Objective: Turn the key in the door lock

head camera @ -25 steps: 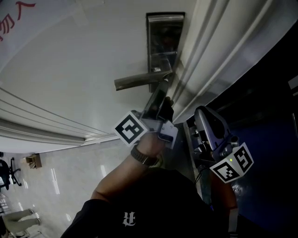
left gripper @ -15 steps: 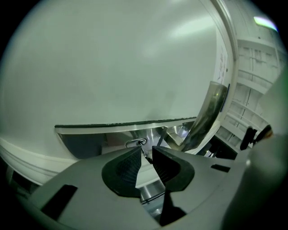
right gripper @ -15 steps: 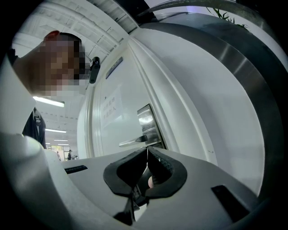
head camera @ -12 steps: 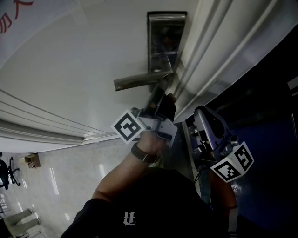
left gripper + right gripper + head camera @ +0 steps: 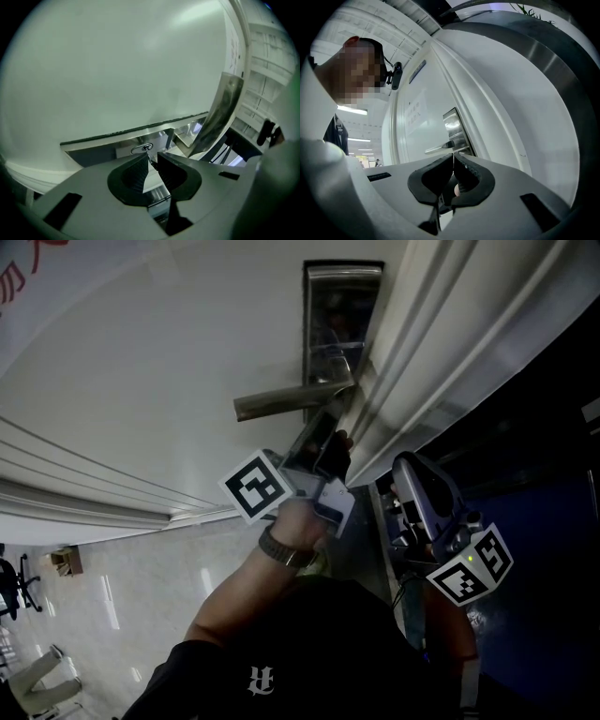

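Note:
The steel lock plate (image 5: 339,324) sits on the white door, with its lever handle (image 5: 281,404) pointing left. My left gripper (image 5: 333,427) reaches up under the handle. In the left gripper view the small key (image 5: 149,161) sticks out of the round keyhole (image 5: 142,148) in the lock plate (image 5: 108,151). My left gripper (image 5: 150,161) has just been closing, and its black pads now pinch the key between their tips. The handle (image 5: 220,117) curves past on the right. My right gripper (image 5: 405,470) hangs back at the lower right. In its own view the right gripper (image 5: 453,160) is shut on nothing.
White door-frame mouldings (image 5: 441,343) run diagonally just right of the lock, with a dark blue area beyond them. A glossy tiled floor (image 5: 112,596) and an office chair (image 5: 14,582) lie at the lower left. The right gripper view shows the lock plate (image 5: 453,126) from a distance.
The left gripper's jaws have drawn together under the lever handle. Both hands stay where they were, and the right gripper is unchanged.

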Demonstrator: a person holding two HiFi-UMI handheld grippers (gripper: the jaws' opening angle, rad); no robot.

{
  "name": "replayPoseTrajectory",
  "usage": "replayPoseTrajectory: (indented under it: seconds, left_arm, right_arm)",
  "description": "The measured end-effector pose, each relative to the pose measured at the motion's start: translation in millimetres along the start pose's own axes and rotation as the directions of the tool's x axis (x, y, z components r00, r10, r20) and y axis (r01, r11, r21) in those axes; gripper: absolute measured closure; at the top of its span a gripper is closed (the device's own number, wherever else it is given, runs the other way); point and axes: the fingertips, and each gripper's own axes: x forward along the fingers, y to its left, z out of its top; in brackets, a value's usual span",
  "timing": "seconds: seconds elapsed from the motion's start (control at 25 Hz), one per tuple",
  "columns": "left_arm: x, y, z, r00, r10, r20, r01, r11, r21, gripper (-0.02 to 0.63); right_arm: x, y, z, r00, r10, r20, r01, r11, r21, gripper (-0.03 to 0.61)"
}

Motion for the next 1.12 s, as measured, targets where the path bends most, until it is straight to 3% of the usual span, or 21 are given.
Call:
replayPoseTrajectory:
  seconds: [0.32,0.48,0.68,0.76,0.96,1.12]
  left_arm:
    - [-1.3,-0.7,-0.6,0.994,0.101,-0.038,-0.095,0.987,0.131,0.558]
    - [-1.0,-2.3,0.0,0.986,0.157,-0.057,-0.136,0.952,0.274,0.558]
    - [-1.0,-1.5,-1.5,0.973,0.219,-0.072,-0.175,0.905,0.389,0.555]
    - [-0.5,-2.1,-2.1,0.965,0.252,-0.076,-0.191,0.869,0.457,0.554]
    - [0.4,-3.4,-3.9,0.942,0.328,-0.078,-0.208,0.748,0.631,0.549]
    - [0.8,-4.8,-6.1,0.92,0.389,-0.052,-0.198,0.573,0.795,0.552]
  right_arm:
    - [0.7,5.3,0.4,1.0,0.017,0.005,-0.017,1.0,0.004,0.563]
    - [0.2,4.1,0.1,1.0,0.019,0.009,-0.019,1.0,0.01,0.563]
    - [0.1,3.6,-0.8,0.999,0.032,0.014,-0.032,0.999,0.021,0.563]
    - [0.0,3.6,-1.2,0.999,0.039,0.017,-0.039,0.999,0.025,0.563]
    - [-0.4,3.4,-1.2,0.998,0.048,0.026,-0.049,0.998,0.034,0.563]
    - [-0.3,4.1,-0.9,0.998,0.057,0.034,-0.058,0.998,0.037,0.563]
